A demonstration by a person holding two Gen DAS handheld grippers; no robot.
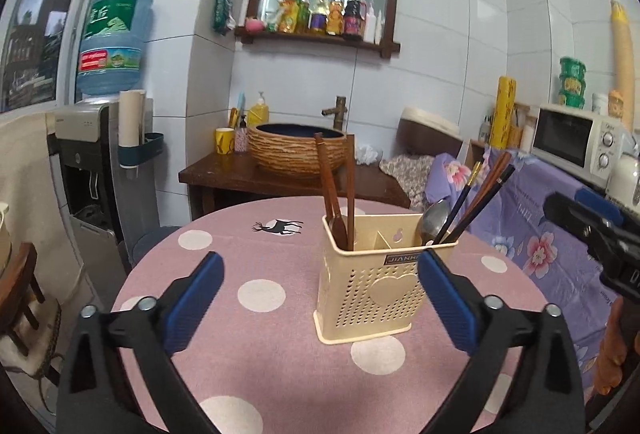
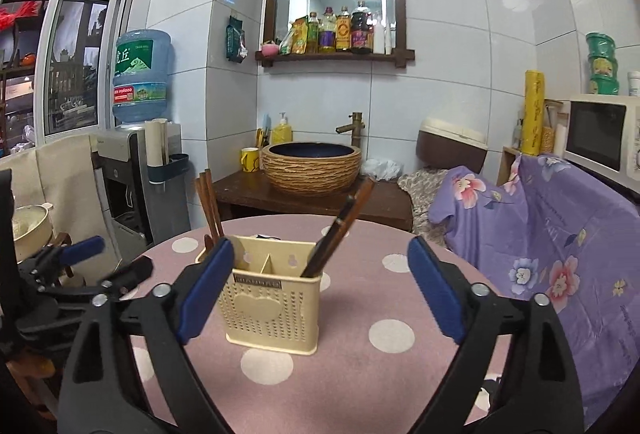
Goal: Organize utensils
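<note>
- Two grippers are in front of me, and I see nothing between the pads of either one.
- My left gripper point(image 1: 320, 298) has its jaws spread wide; in the left wrist view its right pad sits in front of the upper right corner of the utensil holder point(image 1: 368, 286), and I cannot tell whether it touches.
- My right gripper point(image 2: 320, 290) also has its jaws spread; in the right wrist view its left pad overlaps the holder's left edge, and again I cannot judge contact.
- The utensil holder, a cream perforated plastic box with a heart on its front and dividers inside, stands upright on the round surface point(image 1: 256, 366), which wears a pink cloth with pale dots and a deer silhouette.
- In the holder's left compartment I see a wooden spoon point(image 1: 332, 190) and brown chopsticks point(image 1: 351, 190), standing nearly upright.
- In the right compartment a metal spoon point(image 1: 434, 220) stands bowl upward, with dark chopsticks point(image 1: 468, 200) leaning out to the right beside it.
- The middle compartment shows only its dividers from my angle.
- From the left wrist view, the right gripper enters at the right edge, well apart from the holder.
- Beyond the surface I see a woven-look basin point(image 1: 294, 150) on a dark wooden stand, a microwave point(image 1: 576, 138) to the right, and a water dispenser point(image 1: 86, 162) to the left.
</note>
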